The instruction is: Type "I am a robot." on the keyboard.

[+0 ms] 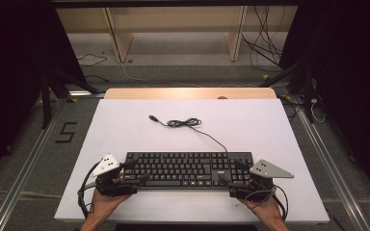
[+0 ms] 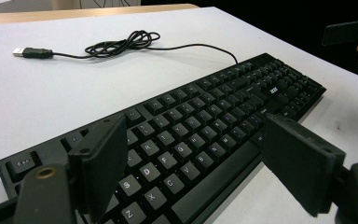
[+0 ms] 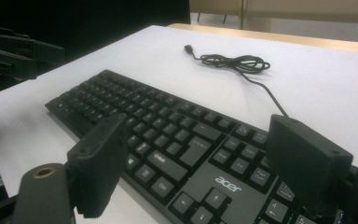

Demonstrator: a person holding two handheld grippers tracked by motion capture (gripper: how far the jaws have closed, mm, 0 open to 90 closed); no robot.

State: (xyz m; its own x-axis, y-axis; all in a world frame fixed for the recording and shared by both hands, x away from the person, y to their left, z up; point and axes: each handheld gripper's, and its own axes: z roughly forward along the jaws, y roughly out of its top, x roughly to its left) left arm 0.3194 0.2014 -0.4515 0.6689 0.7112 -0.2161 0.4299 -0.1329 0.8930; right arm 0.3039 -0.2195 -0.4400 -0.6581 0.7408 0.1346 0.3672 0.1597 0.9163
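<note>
Black keyboard (image 1: 188, 169) lies flat on the white bench (image 1: 125, 125), between the left gripper (image 1: 134, 174) at its left end and the right gripper (image 1: 231, 174) at its right end; both grippers stand wide open, pads clear of the keys, its coiled cable (image 1: 185, 123) beyond them

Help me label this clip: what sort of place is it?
Probably a lab recording bay, not an office. A white table bears just a keyboard, metal rails run along the floor beside it, loose cables lie behind, and a "5" is taped on the floor.
</note>
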